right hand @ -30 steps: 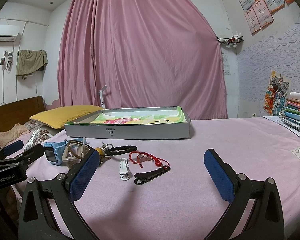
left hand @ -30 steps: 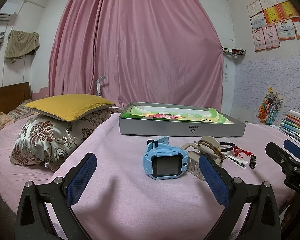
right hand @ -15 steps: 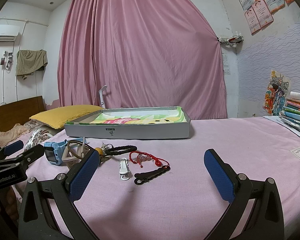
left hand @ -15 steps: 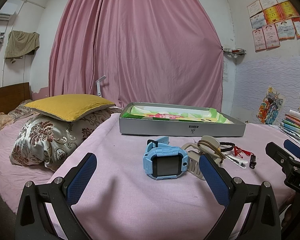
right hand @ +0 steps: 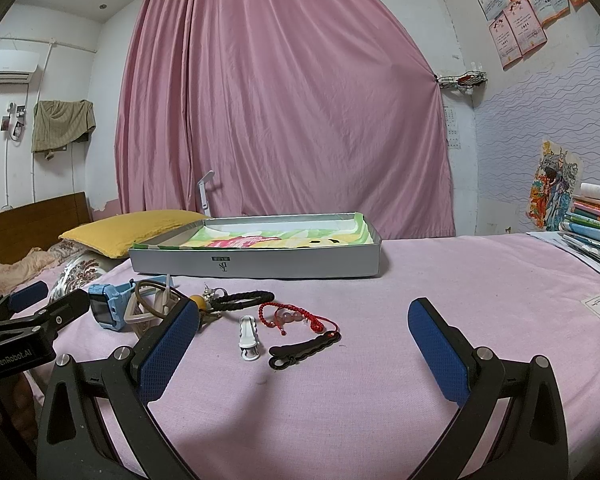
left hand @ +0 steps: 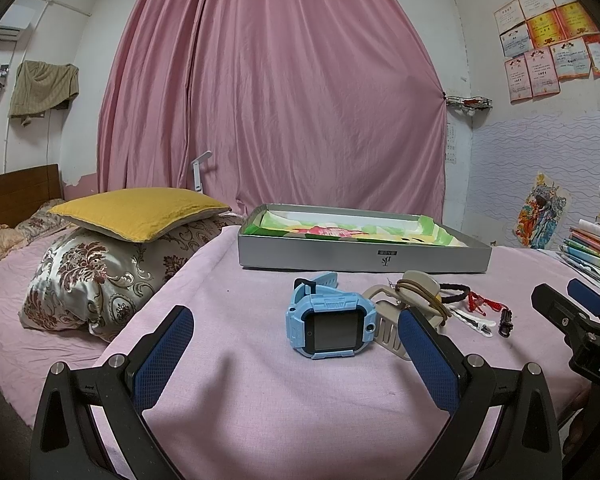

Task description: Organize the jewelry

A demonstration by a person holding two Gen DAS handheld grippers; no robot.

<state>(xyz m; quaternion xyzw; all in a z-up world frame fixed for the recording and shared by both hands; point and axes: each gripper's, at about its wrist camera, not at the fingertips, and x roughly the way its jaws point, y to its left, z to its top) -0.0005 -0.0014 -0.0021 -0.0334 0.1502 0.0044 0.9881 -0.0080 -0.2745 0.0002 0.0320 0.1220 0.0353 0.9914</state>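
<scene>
Just short of the blue watch (left hand: 329, 326), the left claw (left hand: 296, 354) hangs low over the pink bedsheet (left hand: 300, 408) with its blue-padded fingers (left hand: 162, 356) spread wide and nothing between them; the right claw (right hand: 300, 348) is likewise released and empty, further to the watch's right. The watch stands on edge, dark screen facing the left camera, its strap looped behind. Touching its right side sits a beige strap piece (left hand: 388, 330) with a brown elastic band (right hand: 152, 298) on it. Further right of the watch lie a black braided bracelet (right hand: 244, 298), a white hair clip (right hand: 247, 338), a red corded bracelet with pink beads (right hand: 292, 318) and a black wavy hair clip (right hand: 304, 350), all loose on the sheet. Beyond the watch rests a shallow grey box (left hand: 364, 258), open-topped, lined with a green, pink and yellow printed sheet (left hand: 360, 232); no jewelry shows inside. Left of the watch a yellow pillow (left hand: 140, 210) lies on a floral one.
</scene>
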